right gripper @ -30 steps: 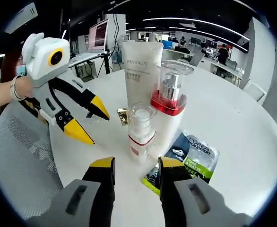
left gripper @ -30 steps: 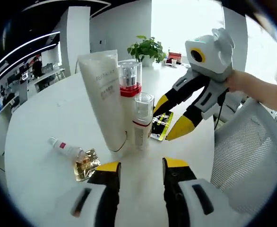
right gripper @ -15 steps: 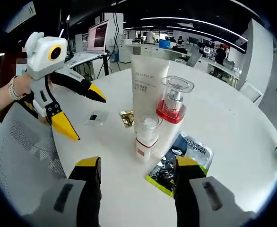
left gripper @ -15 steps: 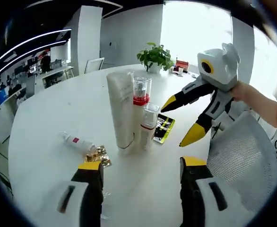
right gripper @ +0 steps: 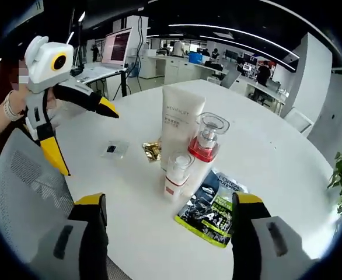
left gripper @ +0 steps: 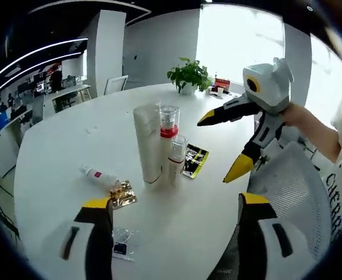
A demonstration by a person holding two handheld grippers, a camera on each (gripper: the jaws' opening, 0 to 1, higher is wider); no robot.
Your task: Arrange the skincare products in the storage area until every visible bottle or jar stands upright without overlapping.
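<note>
While both tools hang above the round white table [left gripper: 60, 157], the scene reads as follows.

Left gripper [left gripper: 174, 213]: yellow-tipped black jaws spread wide apart, holding nothing, above the near table edge. In the right gripper view it appears at the left [right gripper: 83, 131], also spread, held by a person's hand [right gripper: 10, 105].

Right gripper [right gripper: 168, 210]: jaws wide apart and empty. In the left gripper view it comes in from the right [left gripper: 217, 146], above a white mesh chair back [left gripper: 293, 192].

Tall white squeeze tube [left gripper: 147, 143]: standing upright on its cap near the table's middle.

Clear pump bottle with a red collar [left gripper: 169, 125]: upright, close against the tube.

Smaller clear-capped bottle with a red band [left gripper: 175, 158]: upright, just in front of the other two.

Small white tube with a pink label [left gripper: 99, 176]: lying on its side, apart from the standing group.

Gold foil sachet [left gripper: 123, 193]: flat, touching that tube's end.

Black and green sachet [right gripper: 215, 207]: flat beside the standing bottles.

Small clear packet [left gripper: 122, 248]: flat near the table edge.

Green potted plant [left gripper: 187, 74]: at the far edge.
</note>
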